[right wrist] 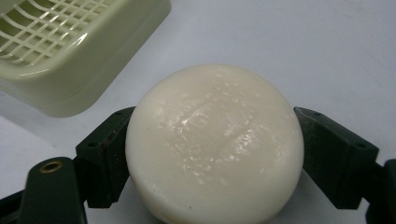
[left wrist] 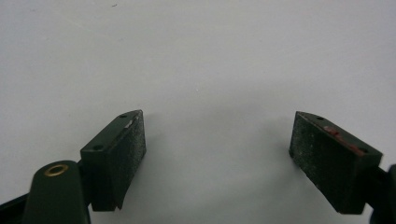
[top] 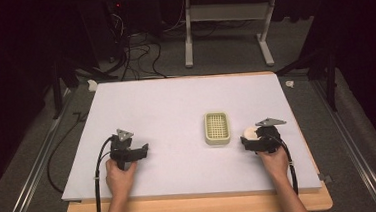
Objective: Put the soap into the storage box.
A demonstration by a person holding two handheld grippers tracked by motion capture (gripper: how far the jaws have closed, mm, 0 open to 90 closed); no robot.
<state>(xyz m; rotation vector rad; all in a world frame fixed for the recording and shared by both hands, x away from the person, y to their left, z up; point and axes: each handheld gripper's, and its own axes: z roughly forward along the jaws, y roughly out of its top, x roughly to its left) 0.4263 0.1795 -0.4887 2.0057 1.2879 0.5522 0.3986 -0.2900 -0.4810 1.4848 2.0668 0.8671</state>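
Just beside the soap [right wrist: 215,144] (claw-gripped) sits a slatted tray [right wrist: 70,88].

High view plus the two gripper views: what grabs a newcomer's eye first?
The round white soap bar sits between the pads of the right claw, which touch its sides; on the table it lies at the right, near the person's right hand. Just left of it is a pale green soap dish with a grid insert. The left claw rests wide open over bare white tabletop.
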